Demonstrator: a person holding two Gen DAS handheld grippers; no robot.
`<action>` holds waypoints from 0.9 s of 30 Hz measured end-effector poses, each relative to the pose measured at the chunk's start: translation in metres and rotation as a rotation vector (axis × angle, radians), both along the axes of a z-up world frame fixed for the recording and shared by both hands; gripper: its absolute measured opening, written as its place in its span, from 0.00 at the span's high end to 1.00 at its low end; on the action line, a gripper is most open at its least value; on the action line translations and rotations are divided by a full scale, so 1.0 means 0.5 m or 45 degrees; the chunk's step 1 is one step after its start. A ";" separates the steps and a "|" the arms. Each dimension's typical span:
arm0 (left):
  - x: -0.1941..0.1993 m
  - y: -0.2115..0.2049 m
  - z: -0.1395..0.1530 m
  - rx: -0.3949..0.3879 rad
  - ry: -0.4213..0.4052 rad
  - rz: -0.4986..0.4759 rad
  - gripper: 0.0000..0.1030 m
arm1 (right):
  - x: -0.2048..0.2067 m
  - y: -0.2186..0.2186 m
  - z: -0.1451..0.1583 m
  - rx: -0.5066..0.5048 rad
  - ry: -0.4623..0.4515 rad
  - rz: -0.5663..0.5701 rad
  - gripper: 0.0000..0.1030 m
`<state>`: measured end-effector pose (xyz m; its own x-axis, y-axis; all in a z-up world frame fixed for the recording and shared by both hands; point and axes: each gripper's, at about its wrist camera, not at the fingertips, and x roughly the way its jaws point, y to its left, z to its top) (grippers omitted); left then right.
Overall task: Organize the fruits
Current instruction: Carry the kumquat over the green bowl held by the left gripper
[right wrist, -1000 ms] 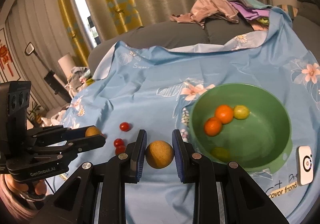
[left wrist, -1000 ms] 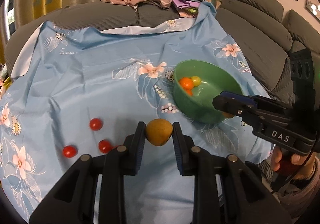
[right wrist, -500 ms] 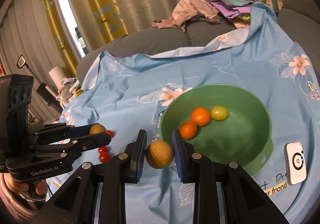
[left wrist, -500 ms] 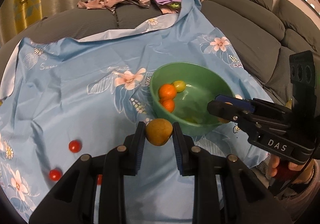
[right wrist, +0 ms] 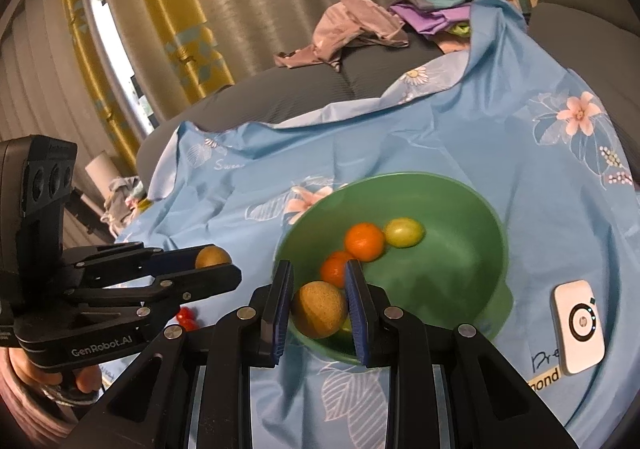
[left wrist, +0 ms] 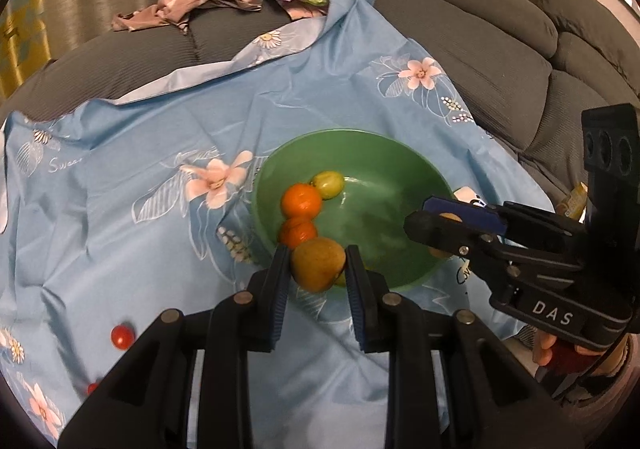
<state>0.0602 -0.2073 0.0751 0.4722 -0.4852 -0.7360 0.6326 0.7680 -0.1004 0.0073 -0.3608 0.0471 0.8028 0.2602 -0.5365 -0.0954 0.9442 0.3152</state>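
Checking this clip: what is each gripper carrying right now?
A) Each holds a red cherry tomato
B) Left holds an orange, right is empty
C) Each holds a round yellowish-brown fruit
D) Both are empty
C: the left gripper is clamped on a yellowish-brown fruit, and the right gripper is clamped on another brown fruit, both near the rim of the green bowl.

Green bowl (left wrist: 420,169), orange tangerines (left wrist: 301,201), blue floral cloth (left wrist: 140,153), grey sofa (left wrist: 480,49), yellow curtain (right wrist: 192,29)
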 end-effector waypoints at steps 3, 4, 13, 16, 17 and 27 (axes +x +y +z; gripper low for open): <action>0.008 -0.016 -0.005 0.010 0.002 -0.016 0.74 | 0.005 -0.011 -0.003 0.004 0.000 -0.013 0.72; 0.011 -0.021 -0.007 0.014 0.004 -0.021 0.74 | 0.006 -0.014 -0.004 0.002 0.001 -0.017 0.72; 0.034 -0.056 -0.026 0.035 0.028 -0.050 0.74 | 0.018 -0.037 -0.015 0.011 0.011 -0.042 0.72; 0.039 -0.065 -0.030 0.040 0.032 -0.057 0.74 | 0.020 -0.043 -0.017 0.011 0.014 -0.047 0.72; 0.041 -0.069 -0.032 0.041 0.032 -0.059 0.74 | 0.021 -0.045 -0.018 0.011 0.016 -0.049 0.72; 0.047 -0.090 -0.054 0.077 0.045 -0.084 0.74 | 0.021 -0.058 -0.027 0.016 0.032 -0.075 0.72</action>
<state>0.0837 -0.2522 0.0479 0.4141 -0.4686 -0.7803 0.6788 0.7301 -0.0783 0.0180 -0.3900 0.0337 0.8033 0.2197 -0.5536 -0.0319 0.9440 0.3283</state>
